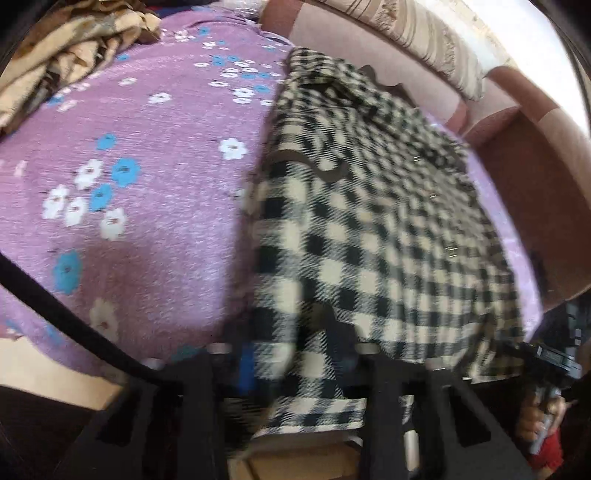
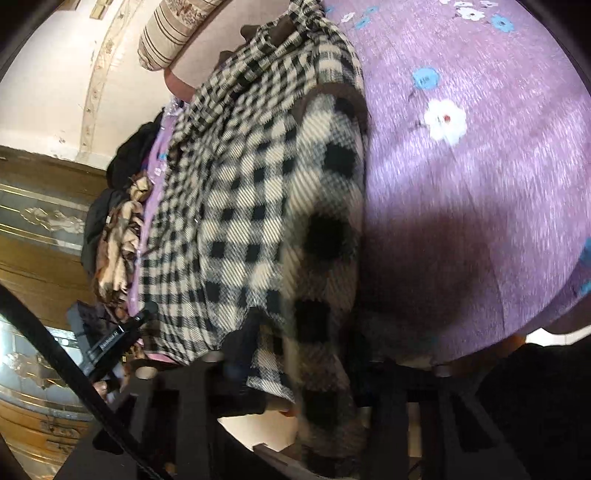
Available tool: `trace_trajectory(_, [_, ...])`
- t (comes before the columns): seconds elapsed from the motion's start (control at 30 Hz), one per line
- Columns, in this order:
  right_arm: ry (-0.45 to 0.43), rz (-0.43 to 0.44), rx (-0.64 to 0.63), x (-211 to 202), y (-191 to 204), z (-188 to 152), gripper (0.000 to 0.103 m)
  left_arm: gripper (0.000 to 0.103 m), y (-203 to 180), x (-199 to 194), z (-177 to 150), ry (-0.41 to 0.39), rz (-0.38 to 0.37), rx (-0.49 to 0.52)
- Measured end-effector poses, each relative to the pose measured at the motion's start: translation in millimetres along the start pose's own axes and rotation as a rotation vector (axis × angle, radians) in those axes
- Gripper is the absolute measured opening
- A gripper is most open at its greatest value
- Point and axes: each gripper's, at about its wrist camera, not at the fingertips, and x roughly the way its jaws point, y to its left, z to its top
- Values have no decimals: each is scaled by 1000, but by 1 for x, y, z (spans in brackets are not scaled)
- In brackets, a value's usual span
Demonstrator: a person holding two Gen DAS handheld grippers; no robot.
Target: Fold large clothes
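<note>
Where the checked coat (image 1: 369, 229) lies spread on the bed (image 1: 155, 221), it runs from the left tool (image 1: 291, 373) at 6 o'clock up toward the sofa back (image 1: 369, 48) at 1 o'clock in the left wrist view. Its near hem drops between the left tool's two black fingers (image 1: 195, 384), which are clamped together on the cloth. At 4 o'clock in that view the other tool shows past the coat's far corner, with a hand (image 1: 535, 421) under it. In the right wrist view the coat (image 2: 240, 206) stretches from 6 o'clock up to 12, with the purple flowered bed cover to its right. A thick fold of its hem hangs down between the right tool's (image 2: 295, 373) fingers (image 2: 192, 387), which are closed on it. A heap of brown and cream cloth (image 2: 118, 243) lies past the coat at 9 o'clock, beside a striped cushion (image 2: 173, 33) at 11.
</note>
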Motion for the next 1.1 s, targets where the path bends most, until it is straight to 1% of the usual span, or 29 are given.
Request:
trace_trajectory(0.03, [8, -7, 1, 1, -1, -2, 16, 6, 2, -1, 1, 0, 9, -2])
trace_trajectory(0.07, [5, -1, 5, 0, -1, -2, 13, 6, 8, -4, 3, -2, -22, -32])
trace_trajectory(0.13, [-18, 23, 13, -9, -1, -1, 10, 6, 18, -13, 7, -15, -63, -86])
trace_trajectory(0.2, [-48, 50, 16, -23, -1, -3, 8, 6, 23, -28, 7, -39, -106, -110])
trace_trajectory(0.27, [-56, 70, 5, -38, -5, -9, 8, 6, 18, -39, 2, -52, -113, -96])
trace_trajectory(0.37, [-38, 71, -12, -52, -6, -20, 7, 6, 5, -52, -10, -55, -114, -63])
trace_trajectory(0.5, [-2, 86, -12, -55, -10, -31, 7, 6, 1, -58, -24, -44, -111, -53])
trace_trajectory(0.57, [16, 90, -24, -53, -11, -30, 7, 6, 0, -56, -25, -35, -109, -54])
trace_trajectory(0.67, [19, 86, -55, -56, -5, -23, 7, 6, -3, -60, -18, -32, -116, -43])
trace_trajectory(0.73, [7, 86, -91, -59, 8, -12, 7, 6, -8, -66, -10, -39, -129, -22])
trace_trajectory(0.83, [-30, 94, -156, -68, 30, 14, 7, 6, -16, -74, 17, -64, -159, 8])
trace_trajectory(0.9, [-62, 99, -188, -72, 45, 37, 8, 6, -21, -76, 37, -77, -176, 7])
trace_trajectory(0.97, [-103, 89, -219, -73, 61, 67, 8, 6, -27, -74, 65, -97, -184, 13])
trace_trajectory(1.03, [-145, 67, -232, -68, 76, 98, 8, 6, -32, -68, 92, -120, -162, 22])
trace_trajectory(1.1, [-170, 54, -226, -62, 83, 127, 8, 6, -39, -56, 123, -120, -148, 19])
